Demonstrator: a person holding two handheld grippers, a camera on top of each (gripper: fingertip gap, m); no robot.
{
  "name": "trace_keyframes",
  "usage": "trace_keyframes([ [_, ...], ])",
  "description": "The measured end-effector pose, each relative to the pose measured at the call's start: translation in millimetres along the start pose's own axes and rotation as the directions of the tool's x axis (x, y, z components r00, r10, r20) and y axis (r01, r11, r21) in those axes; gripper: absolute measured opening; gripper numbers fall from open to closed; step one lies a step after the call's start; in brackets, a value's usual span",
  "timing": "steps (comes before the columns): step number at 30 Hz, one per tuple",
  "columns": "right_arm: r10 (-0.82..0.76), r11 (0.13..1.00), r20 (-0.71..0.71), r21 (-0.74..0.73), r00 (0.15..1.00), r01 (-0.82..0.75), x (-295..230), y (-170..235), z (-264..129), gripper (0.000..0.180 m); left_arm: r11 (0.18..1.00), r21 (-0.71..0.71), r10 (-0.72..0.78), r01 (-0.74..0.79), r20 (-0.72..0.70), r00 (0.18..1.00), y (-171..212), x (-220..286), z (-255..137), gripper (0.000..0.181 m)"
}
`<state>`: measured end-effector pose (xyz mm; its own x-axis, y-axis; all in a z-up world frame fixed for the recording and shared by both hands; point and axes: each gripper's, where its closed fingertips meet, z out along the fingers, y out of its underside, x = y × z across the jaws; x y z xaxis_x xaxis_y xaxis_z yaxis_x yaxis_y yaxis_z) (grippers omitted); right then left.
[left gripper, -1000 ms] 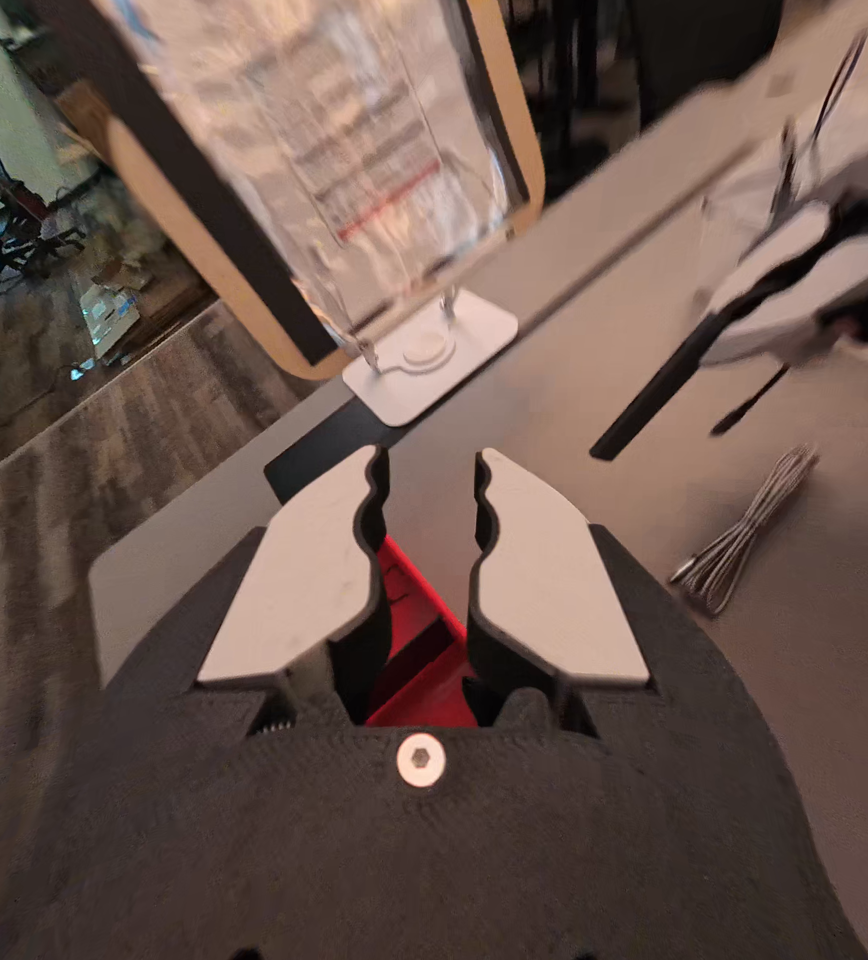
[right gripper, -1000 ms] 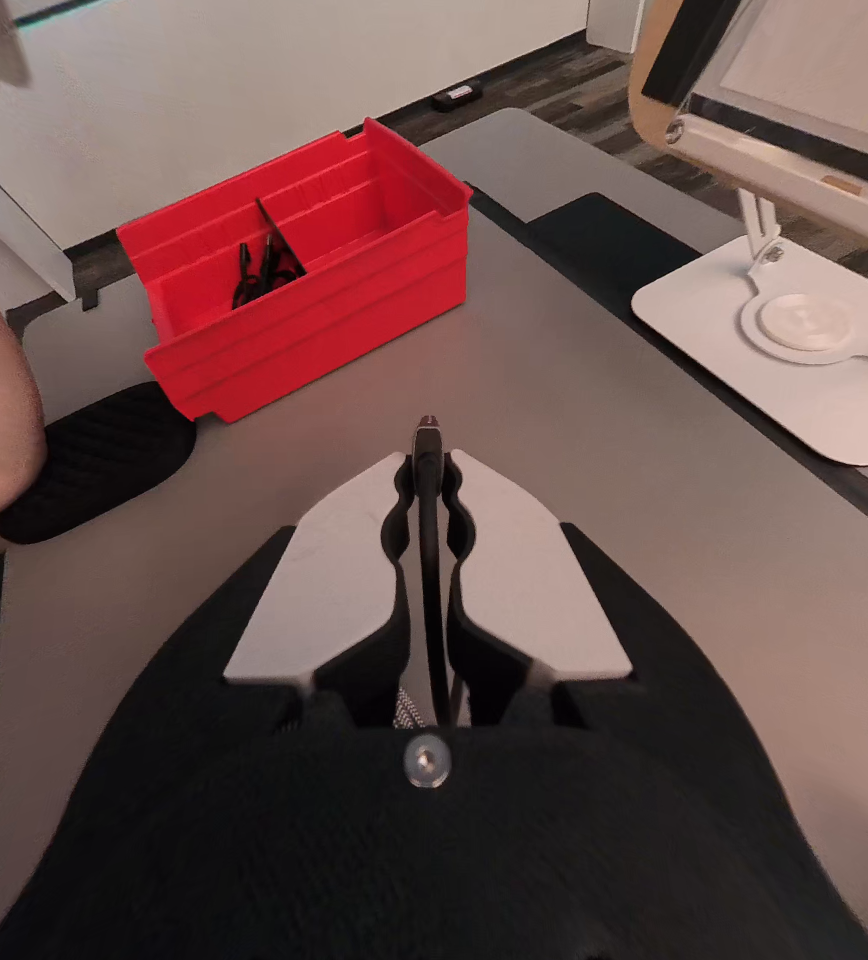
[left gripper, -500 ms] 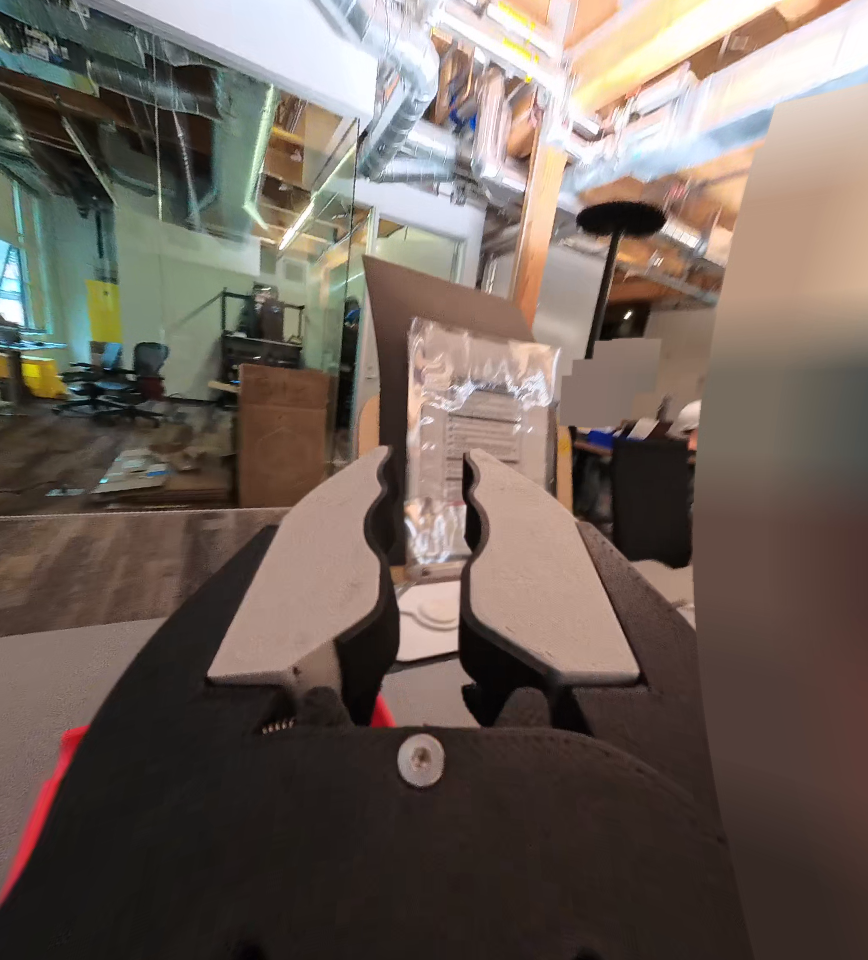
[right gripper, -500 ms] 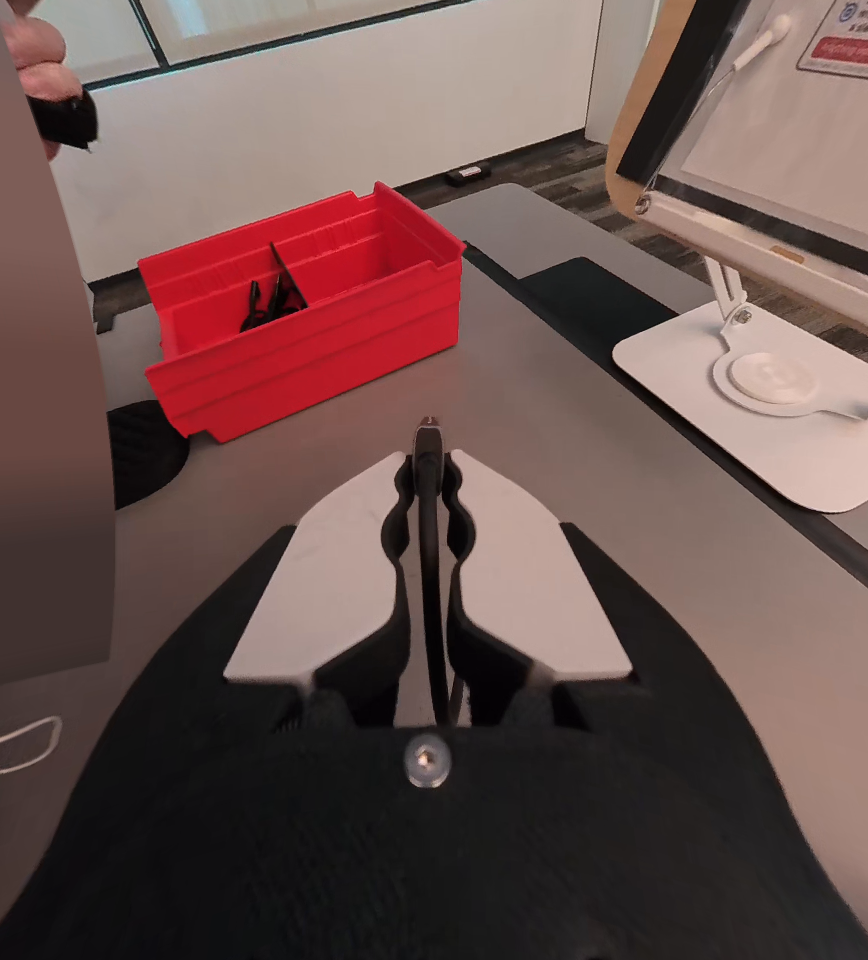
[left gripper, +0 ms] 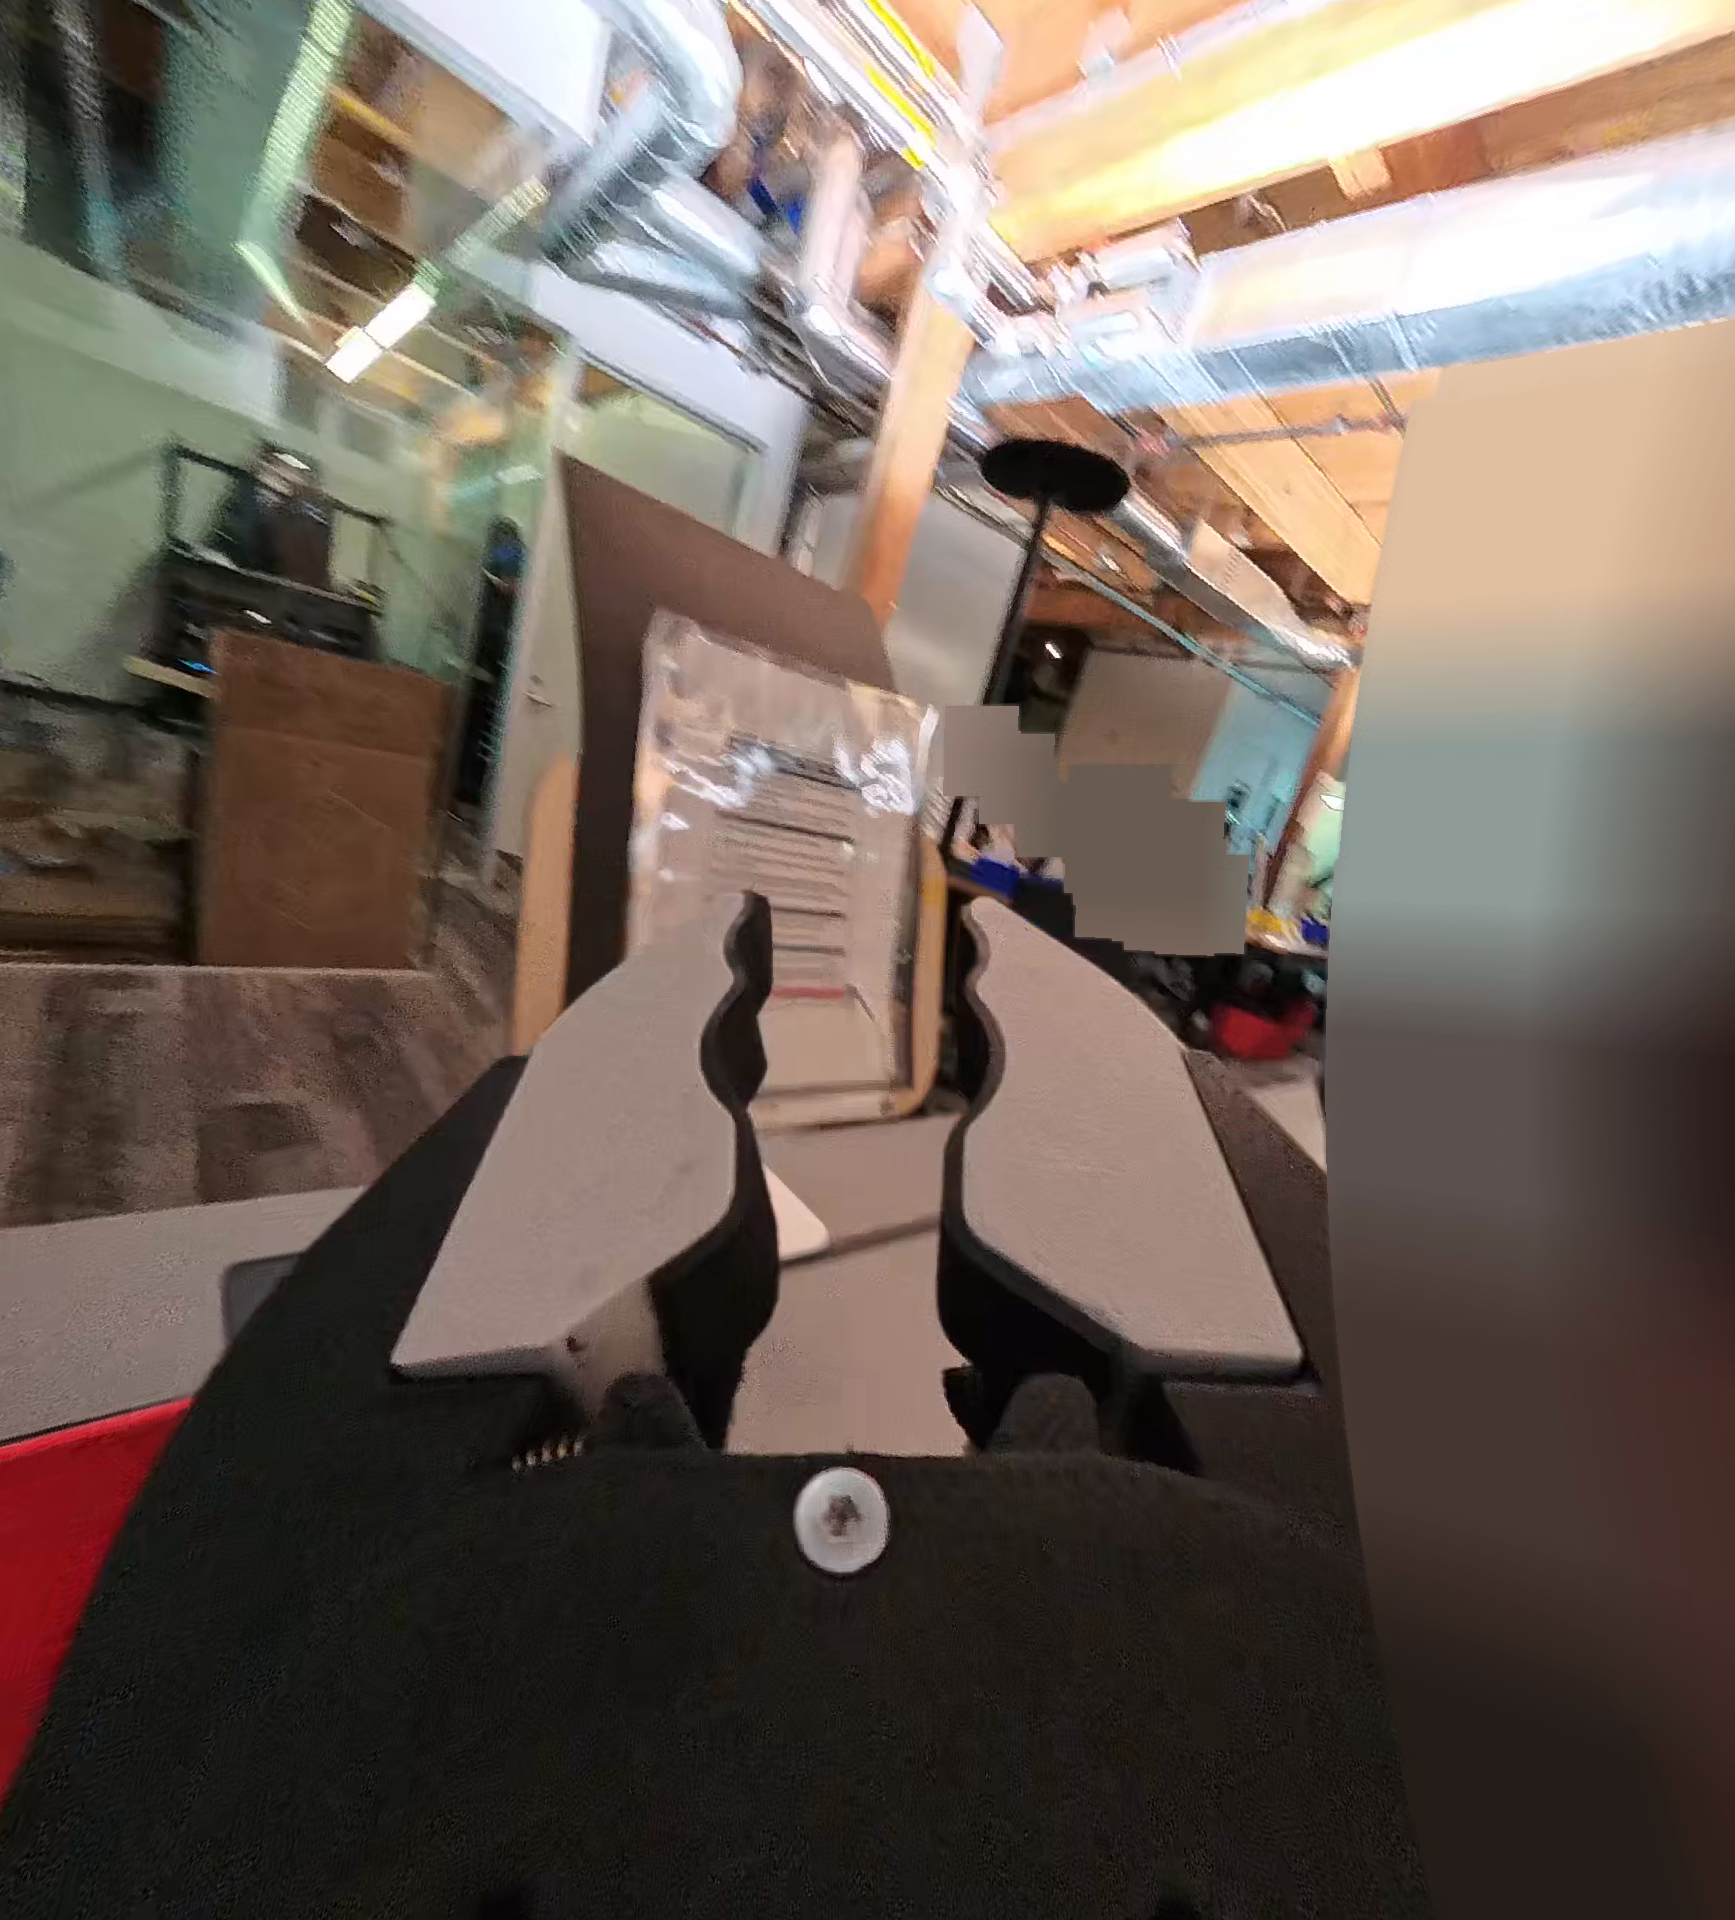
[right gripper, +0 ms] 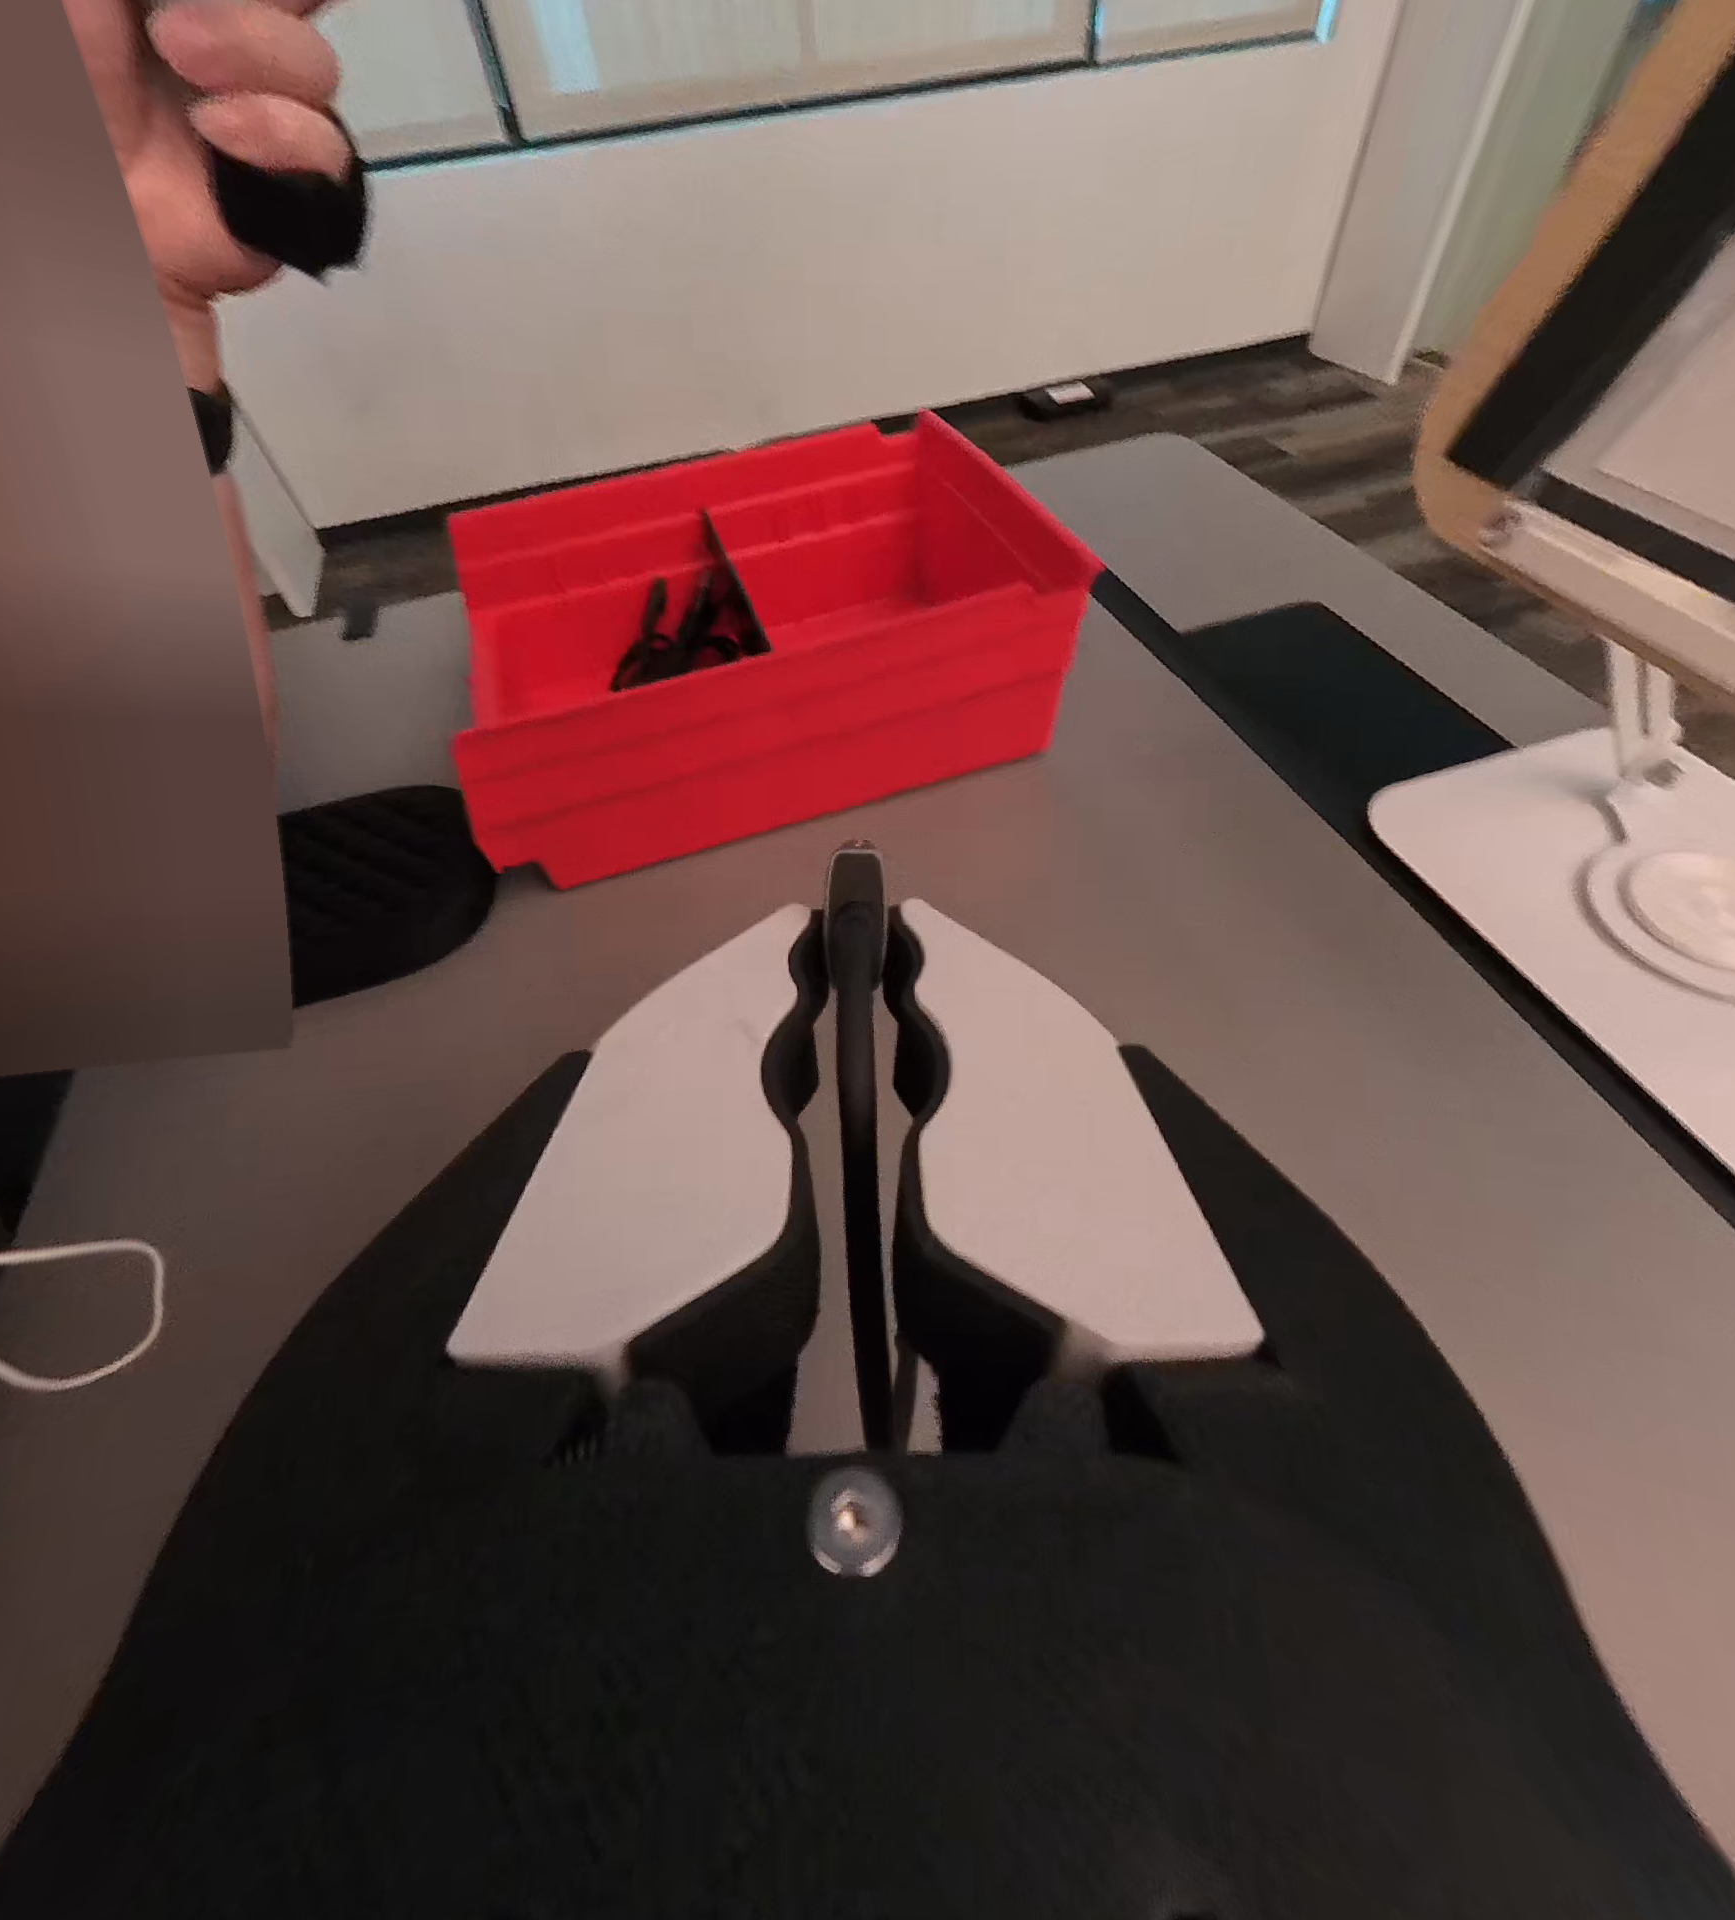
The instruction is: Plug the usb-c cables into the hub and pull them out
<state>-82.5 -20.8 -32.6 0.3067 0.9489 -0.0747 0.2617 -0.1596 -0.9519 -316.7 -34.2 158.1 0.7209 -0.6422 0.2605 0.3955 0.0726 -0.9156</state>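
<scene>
The right claw (right gripper: 855,914) is closed on a black cable (right gripper: 863,1143), which runs back between its fingers, with the plug end poking out just past the tips. It hangs above the grey counter (right gripper: 1206,935), the plug aimed toward a red bin (right gripper: 769,769) that sits farther back. A divider splits the bin; more black cables (right gripper: 671,649) lie in its left compartment, and the right one looks bare. A black mat (right gripper: 375,883) lies just left of the bin. To the right, a white stand base (right gripper: 1569,935) rests on the counter and carries a tilted board (right gripper: 1528,312). A hand (right gripper: 219,145) shows at upper left.

The left claw (left gripper: 863,935) is open with nothing between its fingers. It is raised and points level across the room toward the board with its plastic sleeve (left gripper: 780,831). The bin's red edge shows at lower left. No hub shows in either view.
</scene>
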Motion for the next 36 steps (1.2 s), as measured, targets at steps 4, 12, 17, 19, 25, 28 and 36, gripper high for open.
trace_keyframes([
  [4, -0.079, 0.991, 0.145, 0.119, 0.986, 0.062, -35, -17, 6, 0.010, 0.986, -0.166, -0.020, -0.012, -0.192, 0.981, 31, 40, 16, 0.036],
  [12, -0.244, 0.936, 0.283, 0.320, 0.927, 0.149, -82, -38, -6, 0.010, 0.921, -0.320, 0.023, -0.221, -0.523, 0.852, 97, 123, 34, 0.034],
  [17, -0.328, 0.895, 0.216, 0.384, 0.920, 0.229, -86, -53, -25, 0.010, 0.910, -0.316, 0.023, -0.269, -0.609, 0.793, 118, 145, 34, 0.037],
  [19, -0.295, 0.883, 0.176, 0.427, 0.939, 0.197, -80, -65, -38, 0.010, 0.893, -0.341, 0.022, -0.293, -0.617, 0.786, 131, 148, 35, 0.042],
  [25, -0.168, 0.845, 0.245, 0.535, 0.955, 0.011, -67, -79, -64, 0.010, 0.837, -0.406, 0.048, -0.366, -0.612, 0.789, 171, 153, 41, 0.040],
  [28, -0.097, 0.843, 0.322, 0.530, 0.942, -0.094, -60, -76, -62, 0.010, 0.800, -0.436, 0.079, -0.411, -0.603, 0.794, 192, 152, 47, 0.032],
  [36, 0.041, 0.833, 0.468, 0.471, 0.883, -0.289, -41, -62, -53, 0.010, 0.735, -0.489, 0.084, -0.470, -0.623, 0.778, 227, 149, 53, 0.008],
])
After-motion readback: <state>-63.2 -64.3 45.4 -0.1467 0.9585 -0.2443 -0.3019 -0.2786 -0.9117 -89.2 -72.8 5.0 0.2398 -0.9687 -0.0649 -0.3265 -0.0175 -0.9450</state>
